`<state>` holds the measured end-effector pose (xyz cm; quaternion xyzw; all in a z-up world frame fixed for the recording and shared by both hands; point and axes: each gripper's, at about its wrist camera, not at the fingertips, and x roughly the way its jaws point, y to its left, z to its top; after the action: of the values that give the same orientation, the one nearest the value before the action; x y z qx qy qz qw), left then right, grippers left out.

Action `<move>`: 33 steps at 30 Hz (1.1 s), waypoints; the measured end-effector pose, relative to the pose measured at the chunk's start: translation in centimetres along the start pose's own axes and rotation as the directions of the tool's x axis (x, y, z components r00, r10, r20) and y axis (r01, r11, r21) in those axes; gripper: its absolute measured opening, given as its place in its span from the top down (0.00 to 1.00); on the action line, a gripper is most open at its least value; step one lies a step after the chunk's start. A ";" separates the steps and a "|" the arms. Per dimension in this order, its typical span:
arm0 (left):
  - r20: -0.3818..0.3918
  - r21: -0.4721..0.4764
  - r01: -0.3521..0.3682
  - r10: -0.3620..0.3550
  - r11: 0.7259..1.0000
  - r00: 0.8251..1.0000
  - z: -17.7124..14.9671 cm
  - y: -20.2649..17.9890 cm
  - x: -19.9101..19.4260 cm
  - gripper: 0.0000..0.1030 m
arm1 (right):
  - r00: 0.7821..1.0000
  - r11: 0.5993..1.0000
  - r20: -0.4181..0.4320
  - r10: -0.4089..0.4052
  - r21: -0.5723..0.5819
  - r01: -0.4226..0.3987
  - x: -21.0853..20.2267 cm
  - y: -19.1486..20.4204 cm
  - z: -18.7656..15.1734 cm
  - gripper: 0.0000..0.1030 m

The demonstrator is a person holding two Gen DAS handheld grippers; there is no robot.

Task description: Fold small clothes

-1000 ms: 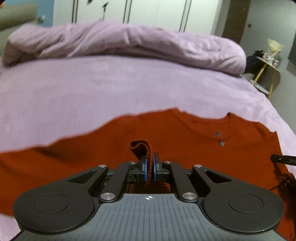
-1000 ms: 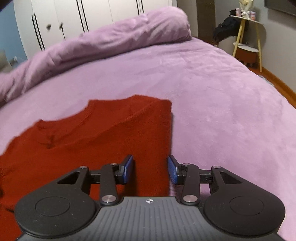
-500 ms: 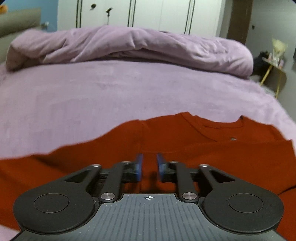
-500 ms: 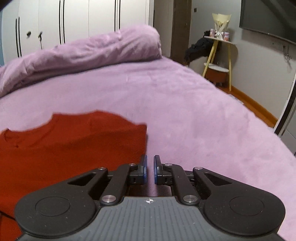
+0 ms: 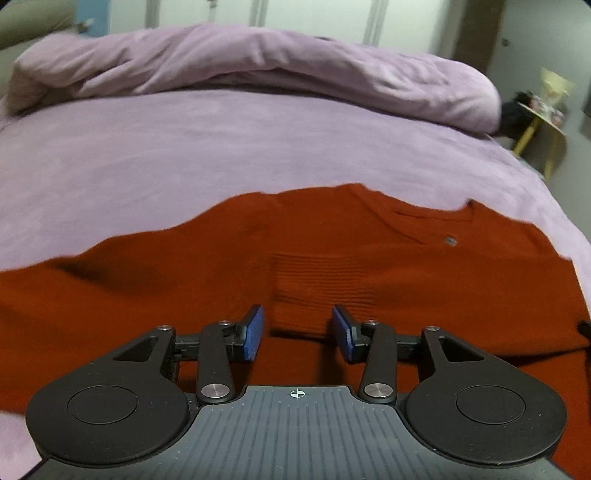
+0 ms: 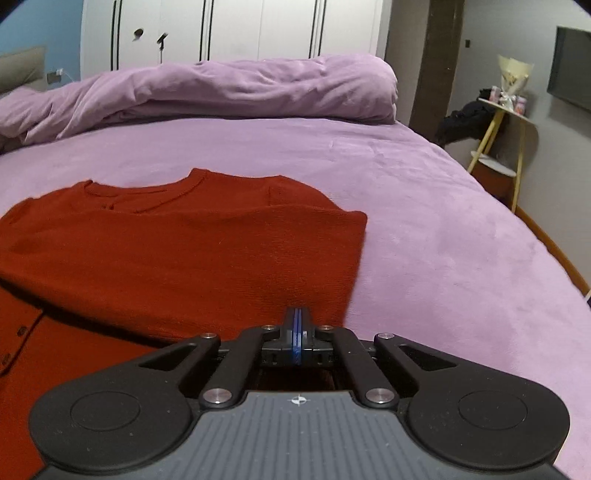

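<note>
A rust-red knit sweater (image 5: 332, 266) lies spread on the purple bed, one sleeve folded across its chest with the ribbed cuff (image 5: 321, 291) on top. My left gripper (image 5: 297, 332) is open, just above the sweater with the cuff lying between the pads, untouched. In the right wrist view the sweater (image 6: 177, 251) shows its right side folded over. My right gripper (image 6: 296, 325) is shut at the sweater's lower right edge; whether fabric is pinched between the pads is hidden.
The purple bedspread (image 6: 424, 206) stretches around the sweater. A rolled purple duvet (image 5: 258, 70) lies along the far side. A yellow-legged side table (image 6: 506, 122) with small items stands off the bed's right edge. White wardrobes (image 6: 229, 33) line the back wall.
My left gripper let go of the sleeve cuff and opened wide; the cuff now lies flat on the sweater. My right gripper closed from open and moved toward the sweater's lower right edge.
</note>
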<state>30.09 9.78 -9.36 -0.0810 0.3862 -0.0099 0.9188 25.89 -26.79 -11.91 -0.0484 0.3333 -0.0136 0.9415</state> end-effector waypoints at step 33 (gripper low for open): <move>-0.026 0.104 -0.033 0.036 0.994 0.999 -0.3 -3.4 0.5 0.46 | 1.000 0.991 0.020 -0.002 -0.136 0.005 0.7 4.6 0.1 1.00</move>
<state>30.39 6.32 -9.34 -0.0265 0.3993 -0.0151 0.9163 26.46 -22.26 -12.76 -0.1132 0.3240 0.0080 0.9392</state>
